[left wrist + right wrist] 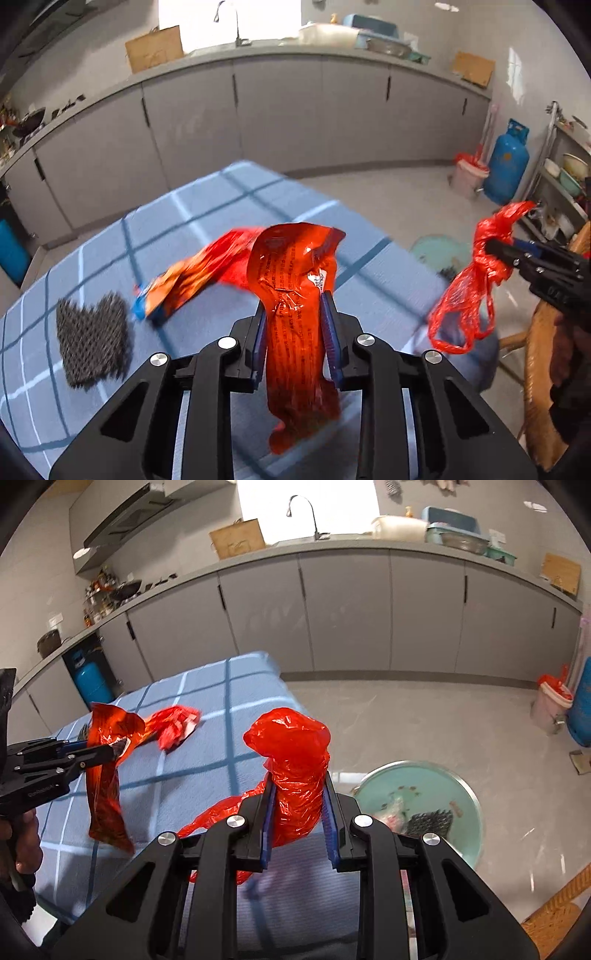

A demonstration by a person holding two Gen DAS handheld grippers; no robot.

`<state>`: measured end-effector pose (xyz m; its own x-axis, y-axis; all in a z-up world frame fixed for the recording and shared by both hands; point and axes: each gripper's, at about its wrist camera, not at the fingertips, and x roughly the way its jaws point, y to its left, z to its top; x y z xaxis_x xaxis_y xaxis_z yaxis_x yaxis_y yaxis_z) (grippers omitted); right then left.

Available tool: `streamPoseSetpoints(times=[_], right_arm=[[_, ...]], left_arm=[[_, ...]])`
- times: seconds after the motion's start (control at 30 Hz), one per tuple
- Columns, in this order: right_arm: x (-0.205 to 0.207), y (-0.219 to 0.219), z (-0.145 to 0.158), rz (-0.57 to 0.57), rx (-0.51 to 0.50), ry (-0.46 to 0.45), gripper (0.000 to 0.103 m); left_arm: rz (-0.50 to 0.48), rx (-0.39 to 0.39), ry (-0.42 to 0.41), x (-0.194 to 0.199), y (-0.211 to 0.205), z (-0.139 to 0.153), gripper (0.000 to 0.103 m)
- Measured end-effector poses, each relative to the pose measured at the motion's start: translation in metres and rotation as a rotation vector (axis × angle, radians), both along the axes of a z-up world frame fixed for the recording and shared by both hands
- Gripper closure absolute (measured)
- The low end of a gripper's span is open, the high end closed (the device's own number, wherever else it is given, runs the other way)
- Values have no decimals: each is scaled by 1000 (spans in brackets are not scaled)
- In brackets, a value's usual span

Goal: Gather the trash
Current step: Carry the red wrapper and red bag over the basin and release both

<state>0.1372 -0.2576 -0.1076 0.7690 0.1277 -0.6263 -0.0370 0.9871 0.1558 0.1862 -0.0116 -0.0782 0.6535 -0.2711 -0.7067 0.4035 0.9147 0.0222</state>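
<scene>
2 grippers up over a desk (207, 206) draped in blue cloth checked with dark and white lines, soft and flat, filling the lower left of both wrist views. Beyond it, a long run of grey cabinets (343, 616) under a pale counter, with a curved tap (303, 513) against a bright window. On the floor right of the desk, a round pale-green basin (436, 775), smooth and shallow, already holding a dark mesh scrap and small bits. Farther off, a blue gas cylinder (506, 162) beside a small bin (467, 177) lined in red plastic. Wicker chair edge (539, 369) at the far right of the left view.

On the cloth, 1 dark mesh pad (92, 339), coarse and roughly square, lying flat near the left edge; just beside it, 1 crumpled orange-red snack packet (192, 277) with a blue end, blurred.

Left gripper (293, 310) clamped on a glossy red wrapper (291, 295), printed with dark text, a long creased strip pinched between the blue pads, raised clear of the cloth, its lower end dangling. Right gripper (299, 794) closed tight on a thin red plastic bag (295, 753), crinkled and translucent, bunched above the pads, handles trailing below, held over the desk's right edge, near the basin.
</scene>
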Motion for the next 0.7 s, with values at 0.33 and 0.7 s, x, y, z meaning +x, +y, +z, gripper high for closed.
streamPoseSetpoints(times=[0.33,0.7], right_arm=[[-7,-71,-7,-147,8,-4,79],[-5,-119,-16,-224,-24,8,79]], left_arm=[[-111,1,-23,10,-81,12,76],[-238,-73,-67,12,-163,37,76]])
